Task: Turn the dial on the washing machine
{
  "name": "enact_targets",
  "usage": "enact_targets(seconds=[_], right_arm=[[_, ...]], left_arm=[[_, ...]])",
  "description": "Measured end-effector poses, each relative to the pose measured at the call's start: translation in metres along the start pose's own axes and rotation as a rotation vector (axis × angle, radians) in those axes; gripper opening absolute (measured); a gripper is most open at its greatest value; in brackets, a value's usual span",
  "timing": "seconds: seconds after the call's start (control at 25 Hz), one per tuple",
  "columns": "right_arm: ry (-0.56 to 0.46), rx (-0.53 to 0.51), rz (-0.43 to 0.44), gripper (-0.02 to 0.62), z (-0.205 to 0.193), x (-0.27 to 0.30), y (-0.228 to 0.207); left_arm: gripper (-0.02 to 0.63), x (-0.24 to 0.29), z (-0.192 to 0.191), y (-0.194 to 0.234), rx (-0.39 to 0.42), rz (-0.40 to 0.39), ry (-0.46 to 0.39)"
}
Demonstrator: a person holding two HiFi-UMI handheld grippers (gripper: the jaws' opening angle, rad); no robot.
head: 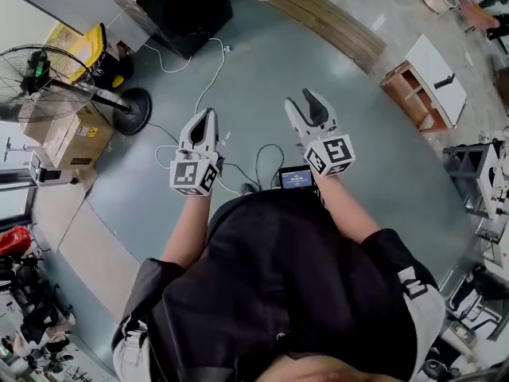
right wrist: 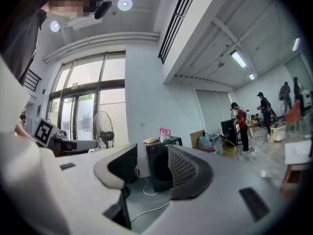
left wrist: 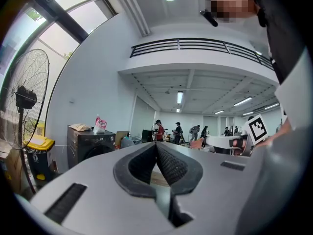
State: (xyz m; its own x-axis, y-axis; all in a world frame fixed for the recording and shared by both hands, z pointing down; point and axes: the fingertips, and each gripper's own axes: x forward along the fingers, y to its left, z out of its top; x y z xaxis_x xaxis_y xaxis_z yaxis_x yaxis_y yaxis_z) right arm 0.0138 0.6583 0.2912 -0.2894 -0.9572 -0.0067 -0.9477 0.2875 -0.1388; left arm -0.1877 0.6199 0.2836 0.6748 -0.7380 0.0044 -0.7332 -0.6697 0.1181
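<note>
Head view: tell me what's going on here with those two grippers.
A person stands on the grey floor with a gripper in each hand, both held level and pointing toward the dark washing machine, which sits some way off. The left gripper is shut and empty; the right gripper is open with nothing between its jaws. Neither touches the machine, so the dial has not yet been turned.

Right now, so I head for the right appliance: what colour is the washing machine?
The washing machine is dark grey, nearly black; clearest in the right gripper view.
</note>
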Motion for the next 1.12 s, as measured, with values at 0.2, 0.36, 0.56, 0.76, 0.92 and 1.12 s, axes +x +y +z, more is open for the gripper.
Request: enact_targets(seconds=[0.2,0.36,0.56,0.76,0.92,1.12], right_arm=[[0.016,0.004,-0.01,0.187,-0.005,-0.018,-0.023],[0.02,0.012,-0.016,0.187,-0.01,-0.027,-0.042],[0.025,0.033,-0.034,0.187,-0.013,-0.039,-0.066],[0.028,0.072,-0.059,0.187,-0.02,-0.036,-0.079],[0.037,0.084,-0.083,0.187,-0.031,-0.017,-0.088],[0.054,0.077,-0.074,0.187,-0.035,0.041,-0.101]], left_arm=[[-0.005,0.008,-0.003,-0.021,-0.002,-0.008,0.004],[-0.005,0.016,-0.009,-0.031,-0.018,0.002,0.005],[-0.005,0.02,-0.017,-0.045,-0.031,0.01,0.018],[-0.005,0.024,-0.025,-0.034,-0.037,0.033,0.039],[-0.005,0.038,-0.031,-0.013,-0.045,0.049,0.041],[-0.005,0.085,-0.035,0.026,-0.065,0.035,0.023]])
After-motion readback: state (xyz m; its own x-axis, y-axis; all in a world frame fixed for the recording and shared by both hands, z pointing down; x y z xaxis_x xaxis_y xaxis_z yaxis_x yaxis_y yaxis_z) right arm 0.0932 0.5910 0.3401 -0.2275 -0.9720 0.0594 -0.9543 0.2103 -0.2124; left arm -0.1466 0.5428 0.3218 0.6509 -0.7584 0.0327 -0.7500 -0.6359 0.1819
